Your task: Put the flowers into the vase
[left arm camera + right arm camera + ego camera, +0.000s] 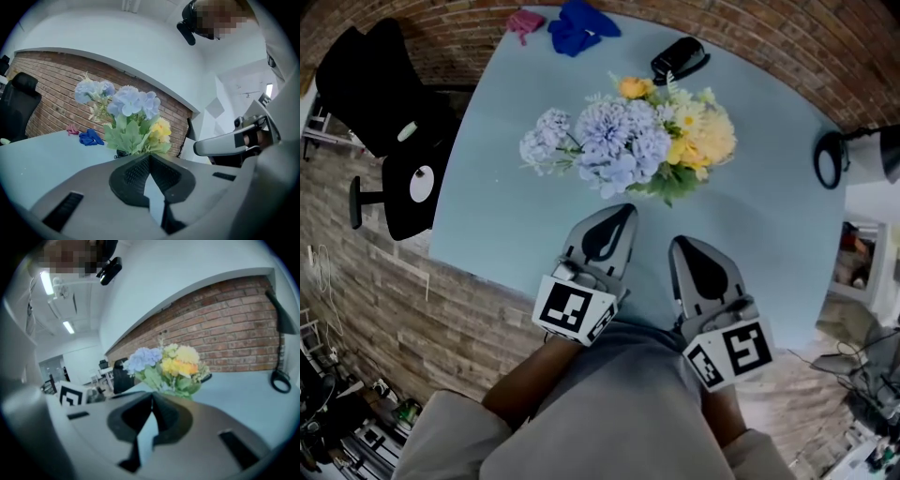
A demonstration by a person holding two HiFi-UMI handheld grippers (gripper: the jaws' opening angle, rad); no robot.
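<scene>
The round pale-blue table [506, 206] fills most of the scene. Near its middle stands a full bouquet [628, 141] of soft artificial flowers, with lilac-blue hydrangea heads to the left and yellow and orange blooms to the right. From above the blooms hide whatever holds them. In the left gripper view a small dark vessel [123, 153] peeps out under the green leaves, and I take that for the vase. By my reckoning the flowers are already in it, standing upright with their heads spread across the table.

A black office chair [384, 122] sits off the table's left edge, and a black desk lamp [839, 157] leans in from the right.

The grey left gripper [628, 208] and the grey right gripper [680, 242] lie side by side at the person's edge of the table, both pointing away from the person towards the bouquet. The bouquet is straight ahead of both sets of jaws and apart from them. The left gripper's tip is the nearer, just short of the lowest leaves. The left looks roughly level, while the right dips a little to the tabletop. Each pair of jaws is pressed together at the tips with nothing between them.

At the far edge lie a crumpled blue cloth [581, 26], a smaller pink cloth [525, 22] and a glossy black case [680, 58].
</scene>
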